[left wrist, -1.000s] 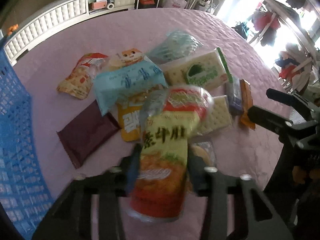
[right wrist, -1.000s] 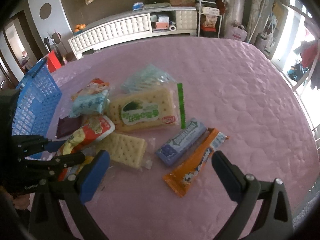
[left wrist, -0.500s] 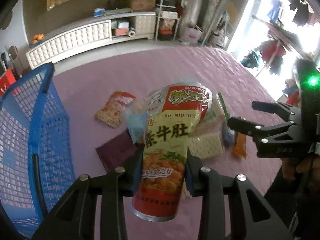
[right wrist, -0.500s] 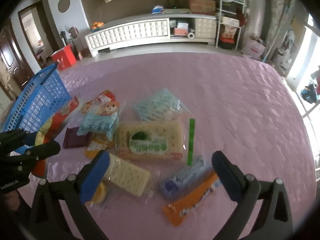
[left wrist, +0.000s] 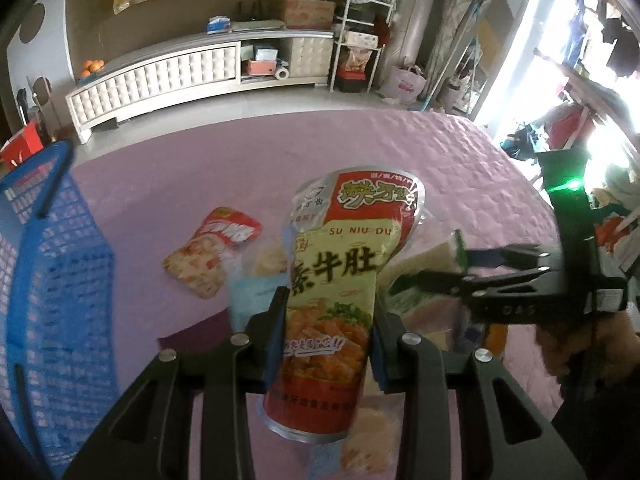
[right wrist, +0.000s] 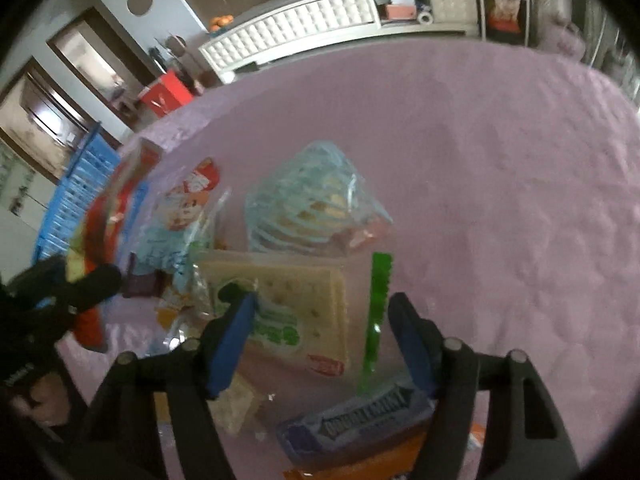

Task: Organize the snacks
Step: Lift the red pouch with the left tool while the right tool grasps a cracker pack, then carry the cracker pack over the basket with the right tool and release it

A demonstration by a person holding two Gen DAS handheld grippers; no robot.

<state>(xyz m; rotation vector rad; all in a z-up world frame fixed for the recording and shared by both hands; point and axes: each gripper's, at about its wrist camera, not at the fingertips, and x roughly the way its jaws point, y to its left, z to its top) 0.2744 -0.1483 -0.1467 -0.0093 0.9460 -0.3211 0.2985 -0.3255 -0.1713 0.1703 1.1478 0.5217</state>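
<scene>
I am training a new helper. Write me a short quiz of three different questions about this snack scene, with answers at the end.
1. True or false: the left tool grips a tall red and yellow snack pouch.
2. Which container stands at the left of the left wrist view? A) blue basket B) grey bucket C) cardboard box
3. Fill in: the right tool, its jaws closing, frames a cracker pack sealed by a ____ strip.

Key: 1 true; 2 A, the blue basket; 3 green, the green strip.
</scene>
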